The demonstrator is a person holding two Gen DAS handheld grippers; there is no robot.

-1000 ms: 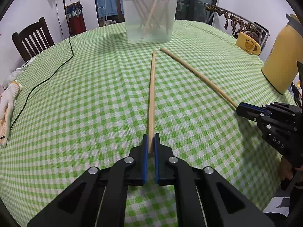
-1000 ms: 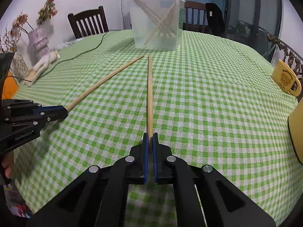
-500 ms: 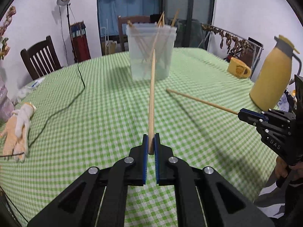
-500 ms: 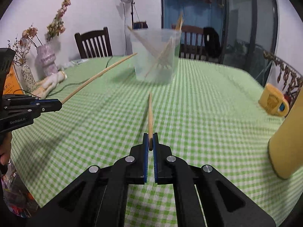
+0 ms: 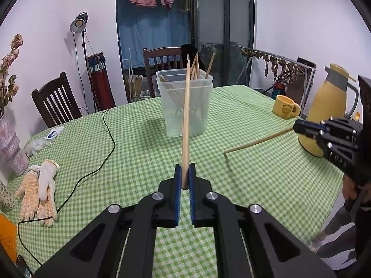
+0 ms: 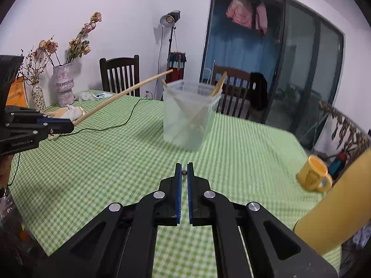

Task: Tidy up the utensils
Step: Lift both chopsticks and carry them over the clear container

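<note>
While both claws grip a chopstick each above the table (image 5: 266,185), the clear bin (image 5: 185,106) stands ahead. Left claw (image 5: 184,176) clamps the left chopstick (image 5: 185,120), tip toward the bin, nearer; right claw (image 6: 183,172) clamps the right chopstick (image 5: 257,141), lying sideways.

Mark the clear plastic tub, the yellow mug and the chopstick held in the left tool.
clear plastic tub (image 5: 194,115), left wrist view, front wall.
yellow mug (image 5: 284,109), left wrist view, side of the body.
chopstick (image 5: 186,120), left wrist view, middle of the shaft.
</note>
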